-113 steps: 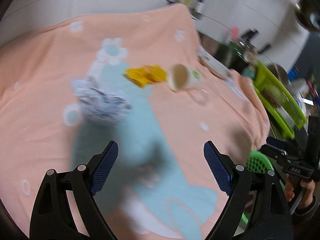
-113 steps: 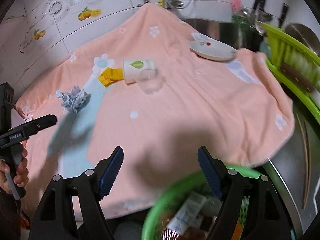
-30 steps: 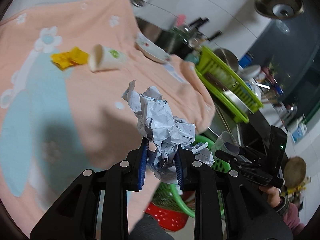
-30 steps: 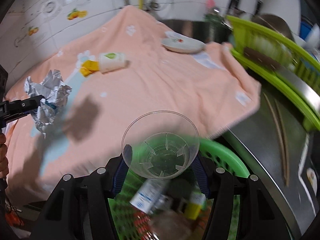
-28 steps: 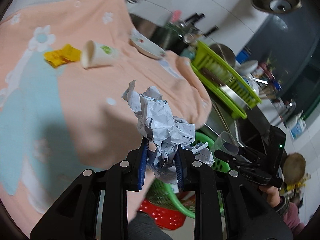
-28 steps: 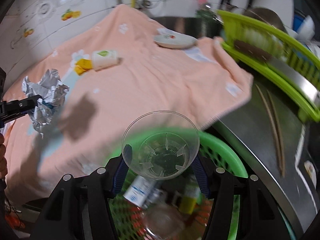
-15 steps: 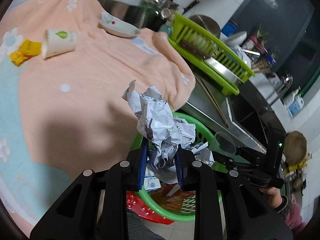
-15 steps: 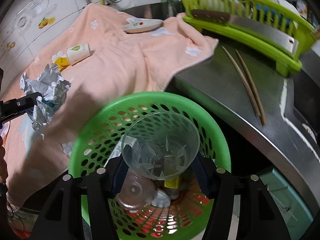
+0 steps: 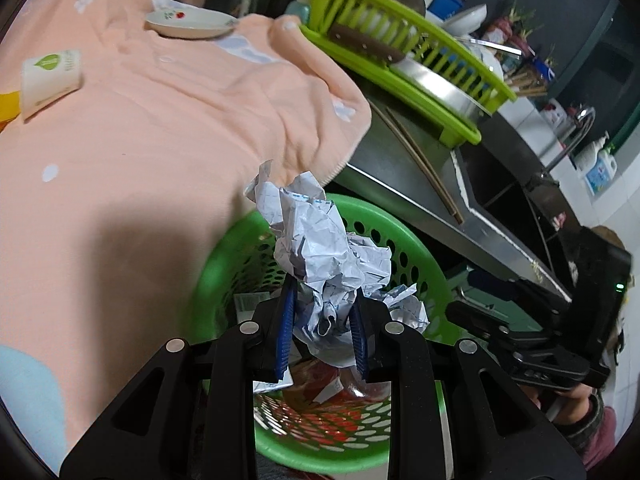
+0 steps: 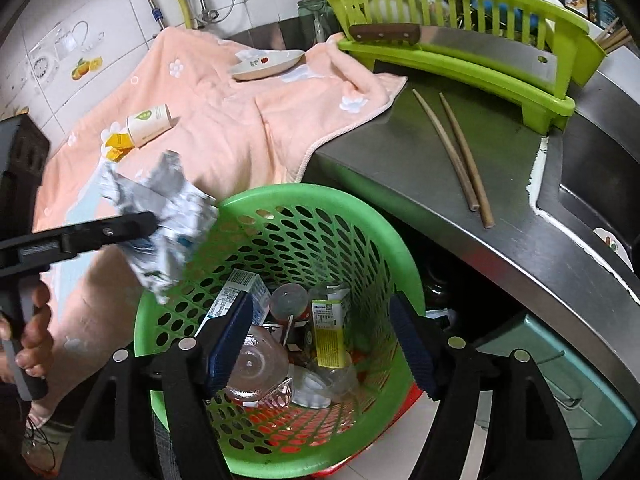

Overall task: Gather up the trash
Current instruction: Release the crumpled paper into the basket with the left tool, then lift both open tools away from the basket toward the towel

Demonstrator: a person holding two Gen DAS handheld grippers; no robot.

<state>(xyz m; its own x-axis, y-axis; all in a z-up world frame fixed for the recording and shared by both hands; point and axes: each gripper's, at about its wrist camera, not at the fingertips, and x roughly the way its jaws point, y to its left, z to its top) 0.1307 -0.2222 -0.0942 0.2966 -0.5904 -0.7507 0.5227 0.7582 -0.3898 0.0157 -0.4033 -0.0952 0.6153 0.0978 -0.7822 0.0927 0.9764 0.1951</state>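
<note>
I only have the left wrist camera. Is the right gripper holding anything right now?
Observer: No. The right gripper has its jaws opening above the green basket, nothing between them.
Operator: What's at the basket's bottom? It's blocked here.
Observer: A clear plastic cup lies among cartons.
Operator: Is my load centred?
Observer: No, the crumpled paper hangs over the basket's left rim in the right wrist view.

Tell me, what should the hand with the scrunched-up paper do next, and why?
Probably open up and let go. The left gripper is pinching the crumpled paper right above the green basket, where other rubbish already lies. The right gripper is opening, with nothing between its jaws.
</note>
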